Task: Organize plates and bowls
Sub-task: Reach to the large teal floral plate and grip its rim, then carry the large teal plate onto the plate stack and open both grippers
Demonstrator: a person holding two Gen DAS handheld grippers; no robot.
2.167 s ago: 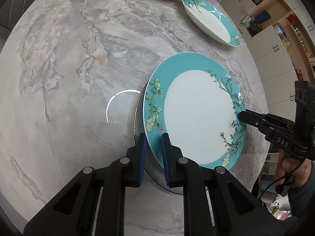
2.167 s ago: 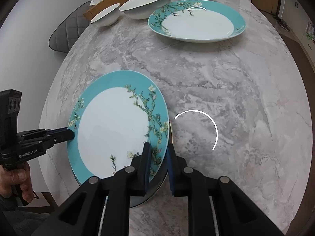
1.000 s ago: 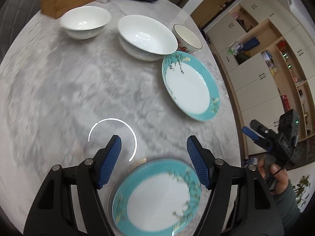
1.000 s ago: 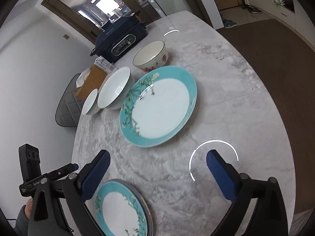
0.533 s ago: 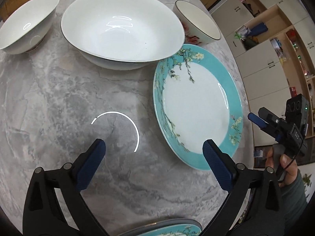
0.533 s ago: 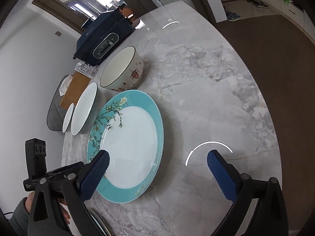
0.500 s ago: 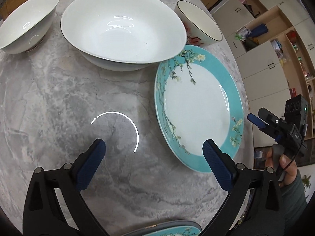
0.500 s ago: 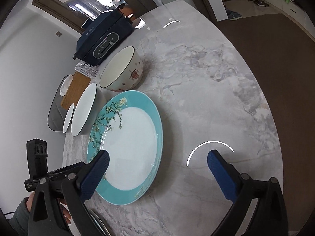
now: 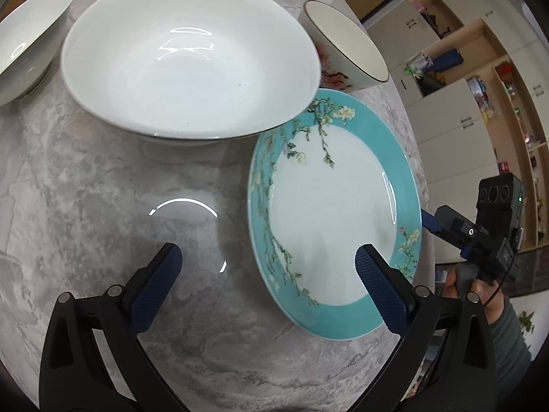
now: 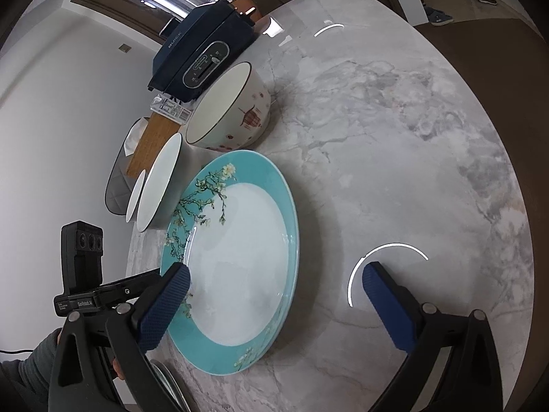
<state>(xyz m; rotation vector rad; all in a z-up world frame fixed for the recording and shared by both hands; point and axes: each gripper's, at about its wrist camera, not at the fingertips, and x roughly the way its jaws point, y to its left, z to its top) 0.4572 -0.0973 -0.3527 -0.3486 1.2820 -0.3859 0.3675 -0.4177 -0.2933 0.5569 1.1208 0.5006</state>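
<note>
1. Left wrist view: left gripper [image 9: 266, 267] spread wide, nothing between the blue pads [image 9: 156, 288]. It hangs over the marble table [image 9: 85, 178]; the right-side pad overlaps the near rim of the teal plate [image 9: 329, 213] at about 5 o'clock of the plate.
2. Same view: teal plate lies flat on the table, right of centre, with a floral branch pattern along its left rim. Large white bowl [image 9: 188, 58] sits at 11 o'clock of the plate, its rim overhanging the plate edge (contact unclear). Small white bowl [image 9: 27, 37] is at far left, just beside the large one. Patterned bowl [image 9: 346, 48] sits at 12 o'clock of the plate, close to it.
3. Same view: right gripper [image 9: 446, 226] comes in at 3 o'clock, its blue tip right by the plate rim; its opening can't be judged from here. Cabinets [image 9: 463, 103] stand behind.
4. Right wrist view: right gripper [image 10: 274, 295] wide apart, holding nothing. Left-side pad [image 10: 164, 309] overlaps the plate [image 10: 240, 257] rim at 8 o'clock; the other pad is over bare table [image 10: 394, 137].
5. Same view: left gripper [image 10: 137, 285] reaches in at 9 o'clock, low by the plate edge. Patterned bowl [image 10: 230, 110] sits at 12 o'clock of the plate; large white bowl [image 10: 159, 185] and small white bowl [image 10: 135, 195] line up edge-on at 10 o'clock.
6. Same view: dark appliance [image 10: 202, 55] and wooden box [image 10: 151, 140] sit behind the bowls. Edge of another dish [image 10: 168, 384] shows at the bottom (mostly hidden).
</note>
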